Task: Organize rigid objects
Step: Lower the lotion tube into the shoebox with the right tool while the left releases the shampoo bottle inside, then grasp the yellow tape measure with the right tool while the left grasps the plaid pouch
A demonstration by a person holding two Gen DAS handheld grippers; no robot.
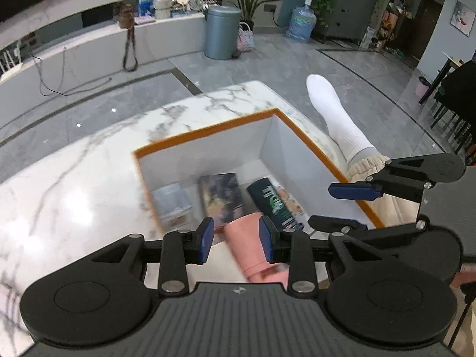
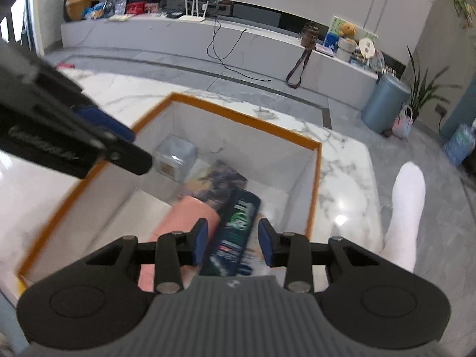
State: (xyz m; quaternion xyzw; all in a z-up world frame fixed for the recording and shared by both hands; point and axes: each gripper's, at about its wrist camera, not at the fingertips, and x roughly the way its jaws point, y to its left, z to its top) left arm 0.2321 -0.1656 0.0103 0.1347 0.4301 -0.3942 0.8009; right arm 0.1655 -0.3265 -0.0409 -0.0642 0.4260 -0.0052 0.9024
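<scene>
An orange-rimmed white box (image 1: 208, 128) (image 2: 244, 116) sits on the marble table. Inside lie a pink cup (image 1: 250, 244) (image 2: 184, 217), a dark green tube (image 1: 272, 205) (image 2: 238, 223), a picture box (image 1: 221, 199) (image 2: 217, 178) and a clear container (image 1: 172, 202) (image 2: 175, 156). My left gripper (image 1: 236, 239) is open above the box, its jaws either side of the pink cup without gripping it. My right gripper (image 2: 232, 245) is open above the dark green tube; it also shows in the left wrist view (image 1: 339, 206).
The marble table (image 1: 74, 184) (image 2: 342, 163) carries the box. A person's leg in a white sock (image 1: 336, 119) (image 2: 404, 205) rests beside the table's right edge. A blue bin (image 1: 221, 31) (image 2: 383, 104) stands on the floor beyond.
</scene>
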